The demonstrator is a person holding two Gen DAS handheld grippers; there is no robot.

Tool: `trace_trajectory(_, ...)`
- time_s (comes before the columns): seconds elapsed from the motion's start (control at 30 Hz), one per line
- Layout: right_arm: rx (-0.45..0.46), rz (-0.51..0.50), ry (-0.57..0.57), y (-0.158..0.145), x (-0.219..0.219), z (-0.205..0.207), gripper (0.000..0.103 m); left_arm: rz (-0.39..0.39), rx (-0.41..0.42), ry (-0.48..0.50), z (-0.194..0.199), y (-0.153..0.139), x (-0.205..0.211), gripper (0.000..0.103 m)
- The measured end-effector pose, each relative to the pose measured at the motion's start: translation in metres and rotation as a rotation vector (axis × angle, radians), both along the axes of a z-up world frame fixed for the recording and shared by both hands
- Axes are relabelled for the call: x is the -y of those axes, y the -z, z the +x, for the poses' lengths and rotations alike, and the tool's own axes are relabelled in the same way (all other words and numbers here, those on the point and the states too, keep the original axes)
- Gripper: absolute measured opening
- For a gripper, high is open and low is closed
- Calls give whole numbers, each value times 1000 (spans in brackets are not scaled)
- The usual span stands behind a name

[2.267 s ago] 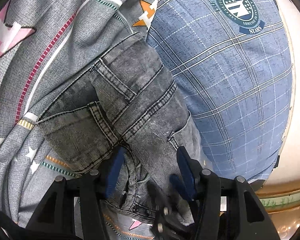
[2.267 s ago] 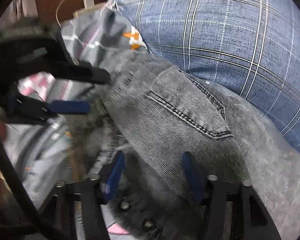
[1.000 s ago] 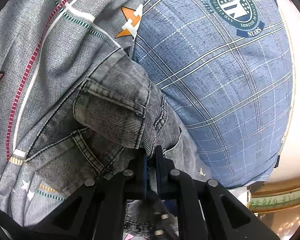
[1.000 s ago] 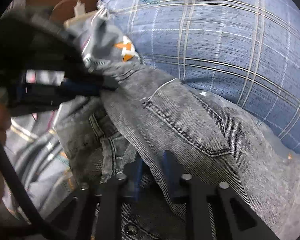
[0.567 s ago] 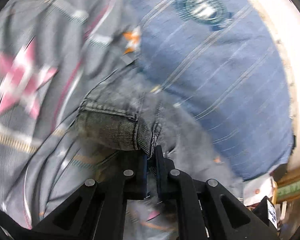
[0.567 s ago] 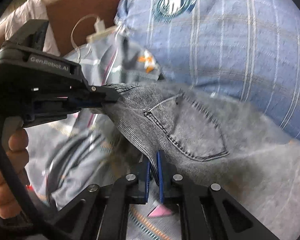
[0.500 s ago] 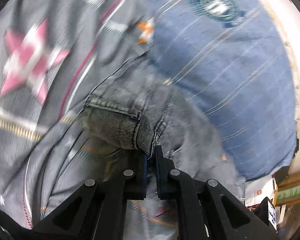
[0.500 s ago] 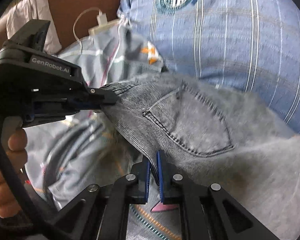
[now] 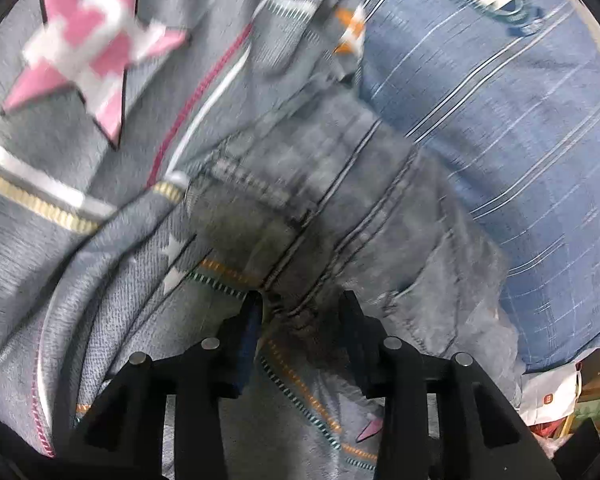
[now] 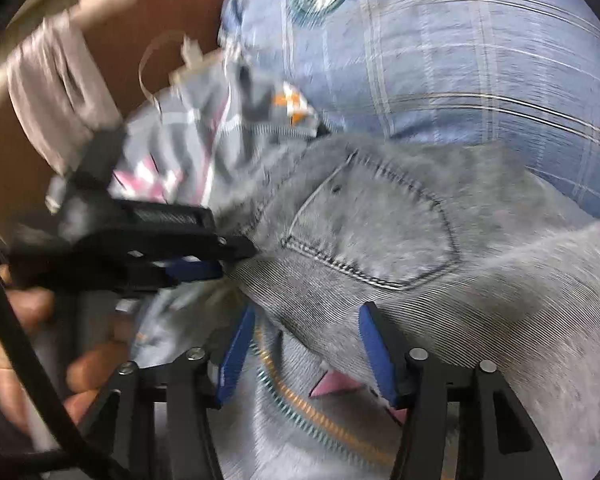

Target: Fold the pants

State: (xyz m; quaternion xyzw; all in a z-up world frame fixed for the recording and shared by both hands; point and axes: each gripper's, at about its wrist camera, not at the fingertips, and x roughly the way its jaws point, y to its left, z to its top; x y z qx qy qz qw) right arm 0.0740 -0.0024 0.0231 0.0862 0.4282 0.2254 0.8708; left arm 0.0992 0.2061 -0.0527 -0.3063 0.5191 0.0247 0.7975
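Between the spread fingers of both the left gripper (image 9: 300, 312) and right gripper (image 10: 306, 344) lies the pants (image 10: 380, 240) waistband, unclamped. Step in hand appears to be release after a fold. Next move calls for regripping a fresh edge.

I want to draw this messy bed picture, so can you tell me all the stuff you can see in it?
jeans: one pair, washed grey, lying on the bedding in front of both grippers, back pocket facing up
bedspread: one, grey with coloured stripes and pink-and-white stars, under and left of the jeans
pillow: one, blue plaid with a round badge, behind and right of the jeans
headboard: one, brown, far left in the right wrist view
cable: one, white, looped against the headboard
cloth: one, pale pinkish, draped over the headboard
left gripper: black with blue pads, open, jeans between its fingers
right gripper: black with blue pads, open over the jeans
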Motion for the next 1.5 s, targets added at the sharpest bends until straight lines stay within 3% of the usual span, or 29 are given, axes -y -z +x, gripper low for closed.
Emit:
trace_trajectory(0.07,12,53,30,-16,24,-13,67,43,91,-1,-11,-20,3,43)
trace_trajectory(0.17,19,129,87,-38,74,-32,70,151,261,11,-26,-50,23,69)
trace_trajectory(0.27,20,183,145,-52,122,-40,70,200,365,88,-33,-65,55,70)
trace_trajectory(0.43,84,203,298,-53,210,-55,70,230,480,328,-52,-75,133,70)
trace_trajectory(0.53,10,199,439,-45,273,-59,70,294,490,498,-69,-76,196,70)
trace_trajectory(0.63,-8,199,563,-46,324,-69,70,302,489,654,-86,-73,255,70)
trace_trajectory(0.87,-85,229,695,-26,392,-91,70,322,510,862,-105,-73,363,70)
trace_trajectory(1.07,-92,303,729,-22,421,-108,70,316,490,1020,-123,-65,418,70)
trace_trajectory(1.4,-154,378,756,0,438,-112,70,430,488,1223,-146,-27,487,69)
trace_trajectory(1.5,-158,405,781,3,444,-116,70,441,448,1260,-143,-11,501,54)
